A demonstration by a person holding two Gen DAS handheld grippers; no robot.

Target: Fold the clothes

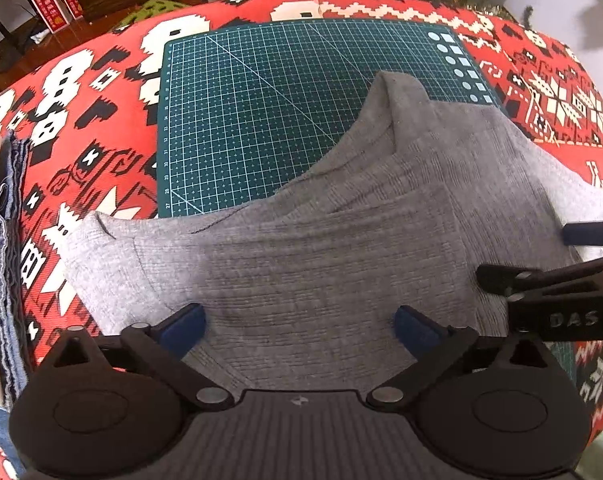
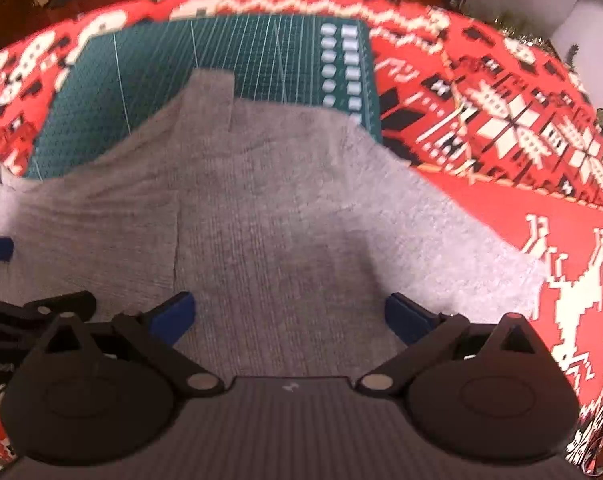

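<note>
Item: grey knit sweater (image 1: 341,216), lying partly folded across the lower edge of the green cutting mat (image 1: 261,100) and the red patterned tablecloth (image 1: 81,140), filling the centre and lower half of both views. Risk, judged: thick loose knit may slip or bunch if pinched shallow, and the two close-set tools may collide. Left gripper (image 1: 299,326) and right gripper (image 2: 289,316): jaws spread wide over the cloth, clamping nothing.

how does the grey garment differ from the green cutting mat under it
The grey garment is soft, ribbed and rumpled, with an irregular outline; the green cutting mat is flat, rectangular and printed with a pale grid. The garment overlaps the mat's near part and spills onto the red patterned tablecloth. Both lie on that tablecloth.
</note>
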